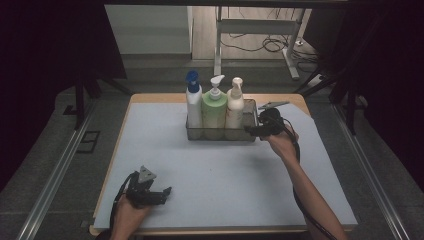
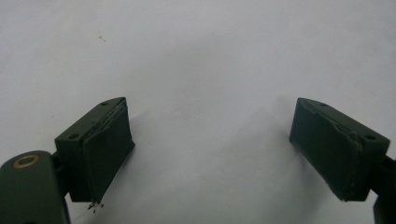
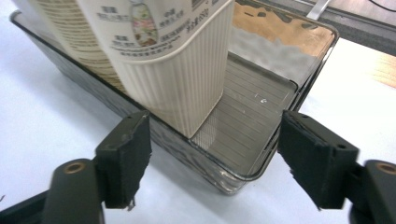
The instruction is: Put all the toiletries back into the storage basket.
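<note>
A clear rectangular tray (image 1: pixel 250 131) stands at the back middle of the pale blue mat. It holds three pump bottles in a row: a white one with a blue cap (image 1: pixel 193 102), a green one (image 1: pixel 214 110) and a cream one (image 1: pixel 234 106). My right gripper (image 1: pixel 254 131) is open at the tray's right front corner; in the right gripper view the cream ribbed bottle (image 3: pixel 177 70) and the tray's bare right end (image 3: pixel 252 116) lie just beyond its spread jaws. My left gripper (image 1: pixel 167 192) rests open near the mat's front left, over bare mat (image 2: pixel 205 93).
The mat (image 1: pixel 220 175) covers a wooden table (image 1: pixel 150 98). Metal rails (image 1: pixel 55 180) run along both sides of the table. Behind it are a desk frame (image 1: pixel 255 30) and floor cables (image 1: pixel 272 45).
</note>
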Tool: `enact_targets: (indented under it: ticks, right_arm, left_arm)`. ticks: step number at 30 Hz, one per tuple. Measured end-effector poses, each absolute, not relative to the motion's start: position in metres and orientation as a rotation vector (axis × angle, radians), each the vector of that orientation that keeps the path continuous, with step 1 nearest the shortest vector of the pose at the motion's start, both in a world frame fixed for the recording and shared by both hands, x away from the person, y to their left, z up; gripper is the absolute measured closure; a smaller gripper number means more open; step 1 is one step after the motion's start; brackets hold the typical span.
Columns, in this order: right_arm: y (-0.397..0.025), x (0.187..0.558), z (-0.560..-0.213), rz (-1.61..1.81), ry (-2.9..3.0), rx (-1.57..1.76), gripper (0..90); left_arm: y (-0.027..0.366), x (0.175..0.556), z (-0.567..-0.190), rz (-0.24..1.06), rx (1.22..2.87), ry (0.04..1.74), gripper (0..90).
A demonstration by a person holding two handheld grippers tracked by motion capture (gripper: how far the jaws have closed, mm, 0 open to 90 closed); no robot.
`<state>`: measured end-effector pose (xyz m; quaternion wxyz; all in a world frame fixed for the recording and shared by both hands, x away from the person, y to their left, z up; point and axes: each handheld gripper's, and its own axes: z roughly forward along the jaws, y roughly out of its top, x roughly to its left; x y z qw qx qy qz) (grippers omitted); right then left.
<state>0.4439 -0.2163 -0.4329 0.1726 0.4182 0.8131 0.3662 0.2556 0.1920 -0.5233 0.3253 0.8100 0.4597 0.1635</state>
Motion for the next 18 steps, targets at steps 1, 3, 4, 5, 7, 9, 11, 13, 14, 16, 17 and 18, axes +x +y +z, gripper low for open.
enact_targets:
  ticks: [1, 3, 4, 5, 7, 9, 11, 13, 14, 16, 17, 18]
  right_arm:
    - [-0.217, 0.442, -0.432, 1.047, 2.309, 1.185, 22.5]
    - [-0.219, 0.439, -0.43, 1.06, 2.315, 1.181, 20.7]
    - [-0.219, 0.437, -0.429, 1.061, 2.315, 1.176, 17.9]
    - [-0.22, 0.436, -0.428, 1.061, 2.314, 1.169, 16.3]
    - [-0.22, 0.432, -0.426, 1.072, 2.317, 1.159, 14.1]
    - [-0.222, 0.428, -0.425, 1.073, 2.315, 1.145, 13.1]
    - [-0.223, 0.424, -0.424, 1.076, 2.321, 1.131, 12.6]
    - [-0.225, 0.421, -0.423, 1.066, 2.331, 1.114, 10.9]
    - [-0.225, 0.418, -0.423, 1.061, 2.336, 1.107, 8.9]
    - [-0.227, 0.414, -0.422, 1.059, 2.333, 1.099, 6.4]
    - [-0.227, 0.413, -0.422, 1.059, 2.334, 1.094, 5.2]
    - [-0.228, 0.411, -0.422, 1.054, 2.336, 1.088, 4.5]
  left_arm:
    - [0.192, 0.256, -0.523, 0.429, 2.124, 1.205, 12.3]
    - [0.192, 0.256, -0.523, 0.429, 2.124, 1.205, 12.3]
    - [0.192, 0.256, -0.523, 0.429, 2.123, 1.205, 12.3]
    - [0.192, 0.256, -0.523, 0.429, 2.124, 1.204, 12.3]
    - [0.192, 0.256, -0.523, 0.429, 2.123, 1.205, 12.3]
    - [0.192, 0.256, -0.523, 0.429, 2.124, 1.204, 12.3]
    - [0.192, 0.256, -0.523, 0.429, 2.123, 1.204, 12.3]
    - [0.192, 0.256, -0.523, 0.429, 2.123, 1.204, 12.3]
    - [0.192, 0.256, -0.523, 0.429, 2.123, 1.204, 12.3]
    - [0.192, 0.256, -0.523, 0.43, 2.123, 1.204, 12.3]
    - [0.192, 0.256, -0.523, 0.43, 2.123, 1.204, 12.3]
    - [0.192, 0.256, -0.523, 0.43, 2.123, 1.204, 12.3]
